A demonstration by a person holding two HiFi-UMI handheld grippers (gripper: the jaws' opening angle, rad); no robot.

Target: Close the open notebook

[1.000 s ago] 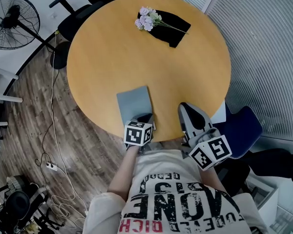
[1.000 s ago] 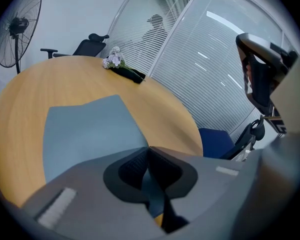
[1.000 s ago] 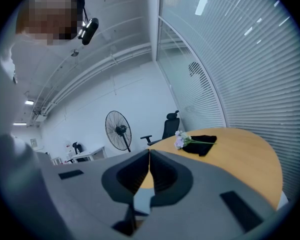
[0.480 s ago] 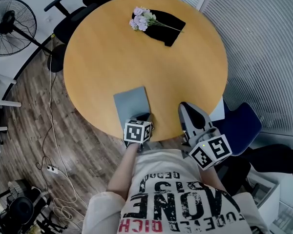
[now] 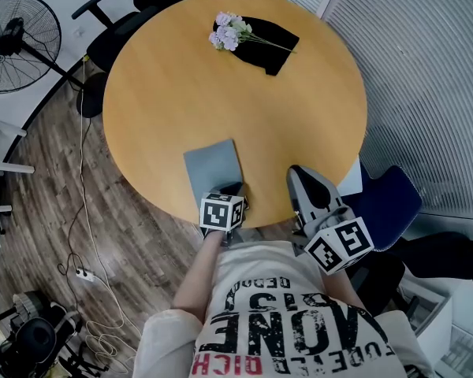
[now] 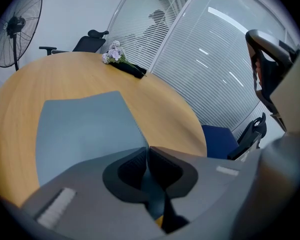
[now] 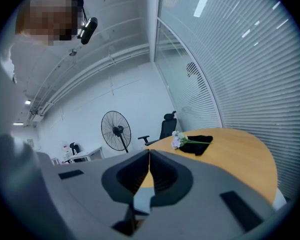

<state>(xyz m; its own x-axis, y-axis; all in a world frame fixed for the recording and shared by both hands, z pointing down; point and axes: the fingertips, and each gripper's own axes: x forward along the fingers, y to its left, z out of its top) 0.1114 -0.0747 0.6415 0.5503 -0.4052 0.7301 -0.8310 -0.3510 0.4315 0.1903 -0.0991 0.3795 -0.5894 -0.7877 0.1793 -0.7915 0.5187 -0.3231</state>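
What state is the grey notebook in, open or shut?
Shut. The notebook lies flat on the round table as one grey cover; no pages or second leaf show in either view of it.

Person's shirt point(image 5: 296, 321), on the near side of the fingers of the left gripper point(image 5: 237, 188) and right gripper point(image 5: 296, 172), large black print, "ONE" legible, red "RICH" below, remaining lines unreadable.

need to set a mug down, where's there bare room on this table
The widest bare patch of the table is its middle, between the grey notebook and the flowers on the black cloth; left and right sides are bare too. Crowded at the near edge: notebook, left gripper and right gripper.
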